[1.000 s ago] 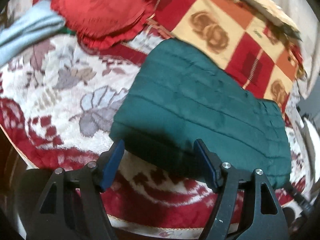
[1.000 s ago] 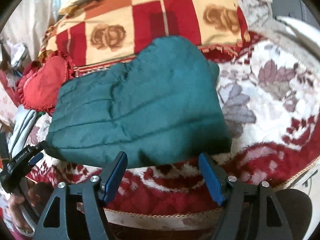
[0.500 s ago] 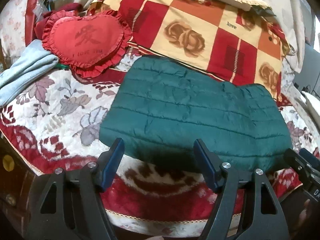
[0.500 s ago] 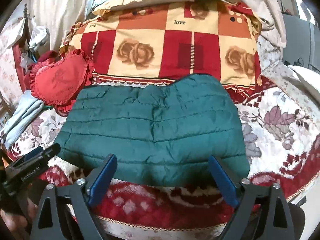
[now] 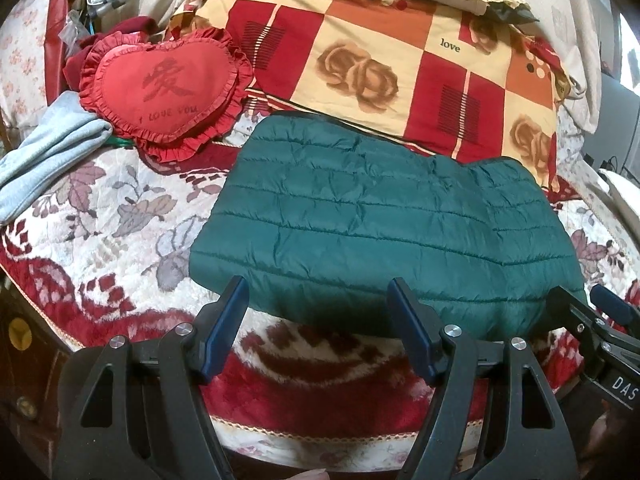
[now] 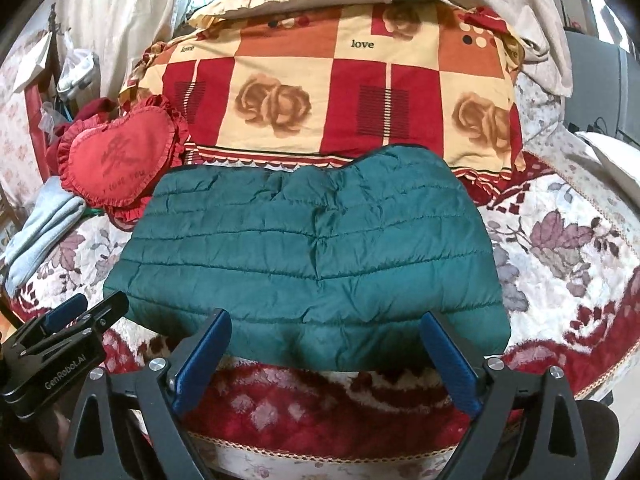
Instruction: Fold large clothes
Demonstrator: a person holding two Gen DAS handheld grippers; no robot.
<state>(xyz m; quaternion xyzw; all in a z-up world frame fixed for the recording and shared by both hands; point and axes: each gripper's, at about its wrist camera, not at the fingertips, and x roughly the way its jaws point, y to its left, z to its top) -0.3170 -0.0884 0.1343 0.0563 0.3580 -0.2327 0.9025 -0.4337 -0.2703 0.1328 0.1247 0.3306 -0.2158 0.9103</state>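
Both grippers are released: the left gripper (image 5: pixel 318 308) and right gripper (image 6: pixel 326 344) sit at the bottom of each frame, before the folded green jacket (image 6: pixel 312 256) in the centre, on the bed (image 6: pixel 560 264).

A folded green quilted jacket (image 5: pixel 372 236) is lying on the floral blanket (image 5: pixel 100 216); the left gripper (image 5: pixel 318 300) is hovering wide apart at its near edge, touching nothing
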